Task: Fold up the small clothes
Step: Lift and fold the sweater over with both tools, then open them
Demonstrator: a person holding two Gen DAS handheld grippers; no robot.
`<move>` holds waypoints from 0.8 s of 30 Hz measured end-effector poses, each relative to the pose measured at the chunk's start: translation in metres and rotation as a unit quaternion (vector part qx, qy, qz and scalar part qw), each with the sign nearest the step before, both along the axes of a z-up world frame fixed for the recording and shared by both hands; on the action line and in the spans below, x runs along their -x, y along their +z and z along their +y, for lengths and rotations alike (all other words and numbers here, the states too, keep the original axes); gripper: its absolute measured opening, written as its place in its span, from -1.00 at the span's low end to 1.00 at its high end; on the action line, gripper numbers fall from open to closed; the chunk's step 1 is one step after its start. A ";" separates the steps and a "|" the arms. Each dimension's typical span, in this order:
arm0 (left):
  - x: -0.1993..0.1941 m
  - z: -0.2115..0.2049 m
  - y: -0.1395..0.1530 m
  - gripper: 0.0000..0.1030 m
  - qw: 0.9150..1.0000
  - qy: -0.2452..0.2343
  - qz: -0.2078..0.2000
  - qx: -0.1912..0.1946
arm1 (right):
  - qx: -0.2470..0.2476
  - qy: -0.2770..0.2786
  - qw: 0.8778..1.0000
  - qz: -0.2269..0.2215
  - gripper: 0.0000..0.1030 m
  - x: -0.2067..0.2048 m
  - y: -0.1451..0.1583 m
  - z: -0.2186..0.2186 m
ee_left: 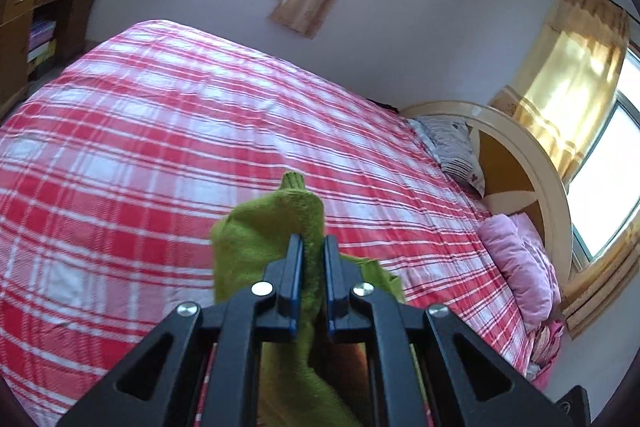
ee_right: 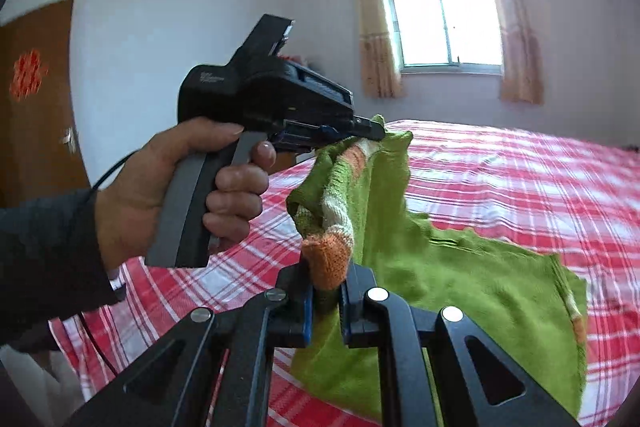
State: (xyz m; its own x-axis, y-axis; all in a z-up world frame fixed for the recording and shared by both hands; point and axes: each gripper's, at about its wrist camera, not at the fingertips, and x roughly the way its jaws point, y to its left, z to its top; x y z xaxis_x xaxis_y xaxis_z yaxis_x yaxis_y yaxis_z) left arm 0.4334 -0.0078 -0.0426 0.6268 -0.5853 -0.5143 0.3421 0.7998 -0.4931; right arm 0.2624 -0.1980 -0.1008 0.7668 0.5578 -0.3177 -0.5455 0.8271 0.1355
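A small green knitted sweater [ee_right: 460, 271] with orange and white striped cuffs hangs above the red plaid bed [ee_right: 520, 179]. My right gripper [ee_right: 326, 285] is shut on an orange cuff [ee_right: 330, 263] of it. My left gripper [ee_left: 313, 251] is shut on a green fold of the sweater [ee_left: 256, 239]. The left gripper also shows in the right wrist view [ee_right: 376, 131], held in a hand and pinching the sweater's upper edge. The sweater's lower part drapes toward the bed.
The red and white plaid bedspread [ee_left: 160, 147] covers a wide bed. A round headboard [ee_left: 516, 155], a grey pillow [ee_left: 456, 147] and pink bedding [ee_left: 520, 259] lie at its right end. A wooden cabinet [ee_left: 36, 23] stands at far left. Curtained windows line the walls.
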 end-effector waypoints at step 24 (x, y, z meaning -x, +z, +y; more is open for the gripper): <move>-0.014 -0.183 -0.050 -0.82 0.990 -0.113 0.023 -0.079 | -0.130 -0.097 0.982 0.101 -0.82 0.015 -0.050 -0.161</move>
